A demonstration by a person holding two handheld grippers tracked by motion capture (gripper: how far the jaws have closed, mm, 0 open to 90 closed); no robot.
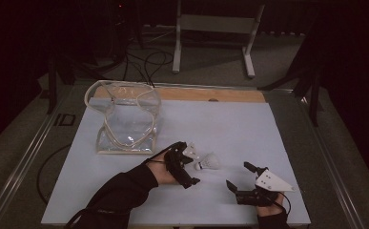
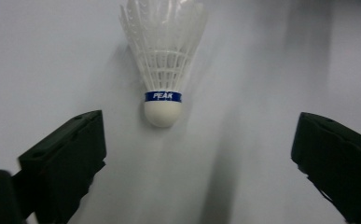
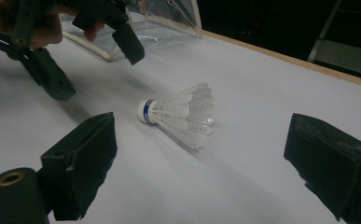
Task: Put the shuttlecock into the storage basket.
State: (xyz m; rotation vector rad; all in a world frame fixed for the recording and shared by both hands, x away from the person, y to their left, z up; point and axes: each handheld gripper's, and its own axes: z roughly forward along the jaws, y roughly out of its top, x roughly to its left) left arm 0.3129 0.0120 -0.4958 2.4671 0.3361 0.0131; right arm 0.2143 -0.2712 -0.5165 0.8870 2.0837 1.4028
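The step in hand looks like the approach to a pick: the left tongs (image 1: pixel 192 168) hang just beside a white shuttlecock (image 1: pixel 209 162) that lies on its side on the pale desk (image 1: pixel 249 129), near the person's edge and between the two hands. In the left gripper view the shuttlecock (image 2: pixel 163 70) is in front of the tongs, its round cork end toward the camera and its feathers away; the jaws stand wide on either side and nothing is between them, so it is not gripped yet. The right tongs (image 1: pixel 236 175) are also open and empty, resting low on the desk a little apart from the shuttlecock, and pointing toward it. A clear plastic bag (image 1: pixel 127 119) stands open at the far left of the desk, well apart. For the next move, I think the left tongs must go forward until the cork or the feather base is between the pads, then close gently, because the feathers will bend easily.
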